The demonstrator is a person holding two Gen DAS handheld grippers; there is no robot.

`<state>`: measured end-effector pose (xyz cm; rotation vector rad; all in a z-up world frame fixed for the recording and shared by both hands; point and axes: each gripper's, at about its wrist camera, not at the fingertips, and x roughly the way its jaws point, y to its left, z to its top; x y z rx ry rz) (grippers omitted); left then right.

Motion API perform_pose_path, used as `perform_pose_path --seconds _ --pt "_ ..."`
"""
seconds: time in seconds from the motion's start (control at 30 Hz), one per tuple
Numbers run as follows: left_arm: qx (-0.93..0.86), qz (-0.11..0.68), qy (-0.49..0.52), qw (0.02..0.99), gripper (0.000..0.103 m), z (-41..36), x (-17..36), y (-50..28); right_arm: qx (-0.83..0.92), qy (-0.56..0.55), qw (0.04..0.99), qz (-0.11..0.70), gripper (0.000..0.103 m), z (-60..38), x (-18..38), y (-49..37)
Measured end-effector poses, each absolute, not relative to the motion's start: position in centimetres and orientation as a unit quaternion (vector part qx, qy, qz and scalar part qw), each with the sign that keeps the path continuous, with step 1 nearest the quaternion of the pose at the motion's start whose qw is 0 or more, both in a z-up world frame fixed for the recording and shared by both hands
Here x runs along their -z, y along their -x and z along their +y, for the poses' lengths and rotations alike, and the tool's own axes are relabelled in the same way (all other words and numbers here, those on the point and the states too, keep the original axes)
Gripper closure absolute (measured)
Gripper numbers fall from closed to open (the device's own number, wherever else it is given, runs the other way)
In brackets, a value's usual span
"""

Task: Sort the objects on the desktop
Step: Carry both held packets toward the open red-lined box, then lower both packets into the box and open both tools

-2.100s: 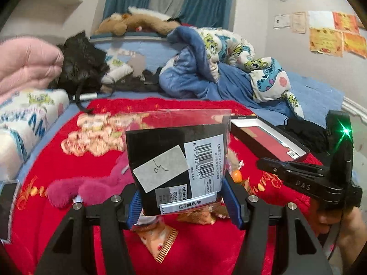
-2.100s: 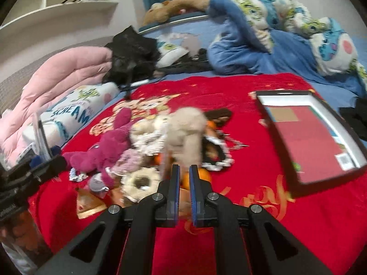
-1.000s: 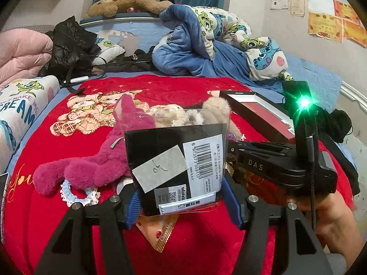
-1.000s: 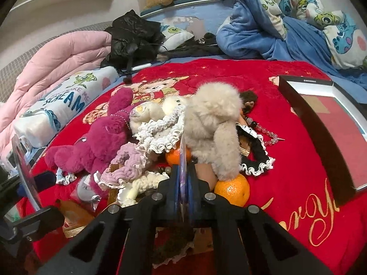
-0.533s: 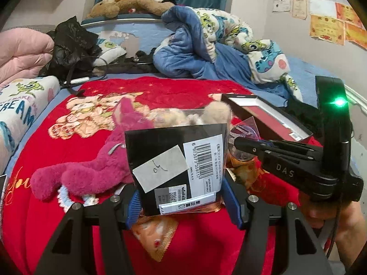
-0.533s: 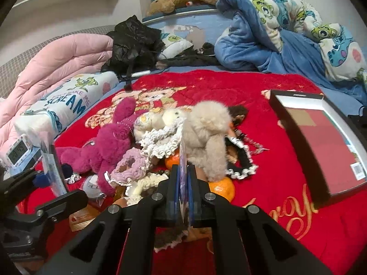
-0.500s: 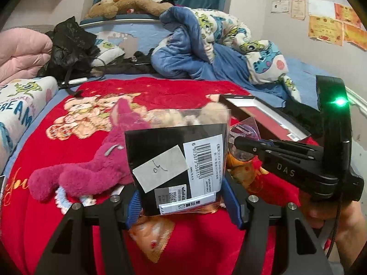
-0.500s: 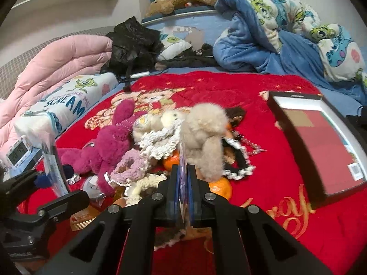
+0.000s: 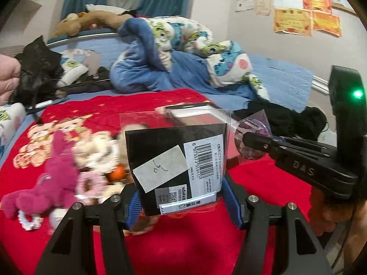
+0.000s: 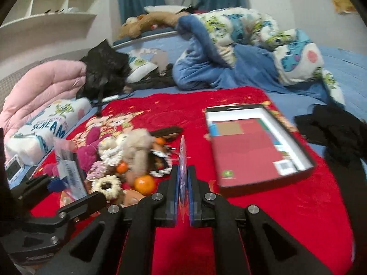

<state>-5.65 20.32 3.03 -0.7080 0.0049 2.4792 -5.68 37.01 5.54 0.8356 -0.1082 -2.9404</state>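
Note:
My left gripper (image 9: 181,204) is shut on a black boxed item in a clear sleeve with a barcode label (image 9: 176,162), held above the red blanket. It also shows at the left of the right wrist view (image 10: 68,174). My right gripper (image 10: 182,183) is shut on a thin round badge in a clear pouch (image 10: 182,158), seen edge-on; in the left wrist view the badge (image 9: 252,137) sticks out of the right gripper's tips (image 9: 246,138). A pile of plush toys, scrunchies and oranges (image 10: 128,158) lies on the blanket. An open black box lid (image 10: 254,146) lies to its right.
The red blanket (image 10: 286,217) covers the bed. A blue quilt (image 10: 229,52), a pink duvet (image 10: 41,87), a black bag (image 10: 103,68) and black clothing (image 10: 337,135) lie around it. A small clock (image 10: 12,169) sits at the left edge.
Both grippers have swung right with their items still held. The open box lid now sits nearer the middle of the right wrist view, and the toy pile has shifted left.

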Motion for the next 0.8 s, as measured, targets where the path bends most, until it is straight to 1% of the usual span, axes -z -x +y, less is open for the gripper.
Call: perform_pose_path --seconds 0.17,0.33,0.57,0.8 --pt "-0.912 0.002 0.265 0.314 0.040 25.2 -4.2 4.3 0.964 -0.263 0.006 -0.049 0.096 41.7 -6.6 2.4" --pt "-0.907 0.020 0.257 0.333 0.040 29.0 -5.1 2.8 0.964 -0.257 -0.014 -0.062 0.096 45.0 -7.0 0.4" --pt "-0.902 0.023 0.266 0.341 0.040 31.0 -5.1 2.9 0.966 -0.251 -0.020 -0.065 0.096 46.4 -7.3 -0.2" --pt "-0.901 0.016 0.277 0.333 0.040 31.7 -4.5 6.0 0.966 -0.251 -0.015 -0.067 0.096 46.8 -7.2 1.4"
